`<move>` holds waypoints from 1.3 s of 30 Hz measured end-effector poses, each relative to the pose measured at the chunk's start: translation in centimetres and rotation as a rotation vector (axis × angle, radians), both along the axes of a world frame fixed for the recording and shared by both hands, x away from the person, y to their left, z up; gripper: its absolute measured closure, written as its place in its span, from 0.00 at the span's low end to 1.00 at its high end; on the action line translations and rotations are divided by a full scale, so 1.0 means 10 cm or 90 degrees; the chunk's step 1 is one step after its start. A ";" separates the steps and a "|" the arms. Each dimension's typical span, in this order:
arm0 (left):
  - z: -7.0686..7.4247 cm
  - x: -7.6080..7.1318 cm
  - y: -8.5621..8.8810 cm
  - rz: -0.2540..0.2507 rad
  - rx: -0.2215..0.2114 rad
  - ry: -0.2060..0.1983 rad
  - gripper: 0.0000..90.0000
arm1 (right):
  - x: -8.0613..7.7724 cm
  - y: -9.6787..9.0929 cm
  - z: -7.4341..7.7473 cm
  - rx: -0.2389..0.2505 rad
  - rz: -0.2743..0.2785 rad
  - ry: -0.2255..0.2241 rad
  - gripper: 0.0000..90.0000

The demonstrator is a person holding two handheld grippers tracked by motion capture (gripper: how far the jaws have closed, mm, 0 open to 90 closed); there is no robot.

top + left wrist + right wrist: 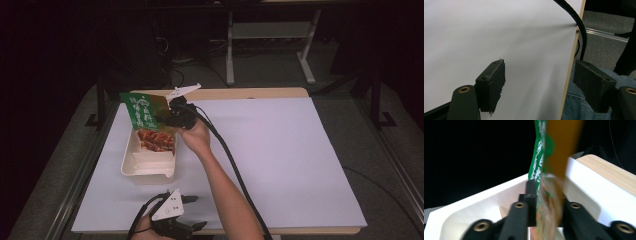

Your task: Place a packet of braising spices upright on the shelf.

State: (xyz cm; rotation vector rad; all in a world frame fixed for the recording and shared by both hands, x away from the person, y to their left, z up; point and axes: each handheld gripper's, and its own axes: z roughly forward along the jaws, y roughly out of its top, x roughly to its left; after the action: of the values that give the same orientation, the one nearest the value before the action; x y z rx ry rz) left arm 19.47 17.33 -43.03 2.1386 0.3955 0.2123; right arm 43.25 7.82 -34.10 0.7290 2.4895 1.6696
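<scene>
Left gripper, at 6 o'clock by the near table edge: jaws being kept wide apart, nothing held, probably parked.

Right gripper, at 11 o'clock: jaws being pressed onto a green packet, held upright over the cream tray, likely for placing inside. White print is being shown; unreadable.

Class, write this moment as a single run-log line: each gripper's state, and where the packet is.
right gripper: shut on green snack packet | packet: held over cream tray, upper left of table | left gripper: open, holding nothing, near front edge
</scene>
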 end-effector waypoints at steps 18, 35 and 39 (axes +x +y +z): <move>-0.02 0.02 -0.02 0.012 0.008 0.003 0.25 | -0.13 -0.44 0.04 -0.031 -0.008 0.035 0.61; -0.04 0.04 -0.02 0.017 0.009 0.006 0.23 | -0.33 -0.93 -0.02 -0.018 -0.022 0.061 0.49; -0.04 0.03 -0.01 0.018 0.009 0.005 0.23 | -0.36 -0.98 -0.01 -0.014 -0.021 0.062 0.48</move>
State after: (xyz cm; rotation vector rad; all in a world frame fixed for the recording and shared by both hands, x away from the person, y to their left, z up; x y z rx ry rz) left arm 19.79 17.18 -43.42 2.1491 0.4307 0.2238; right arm 39.64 -2.02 -34.24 0.8637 2.5403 1.6306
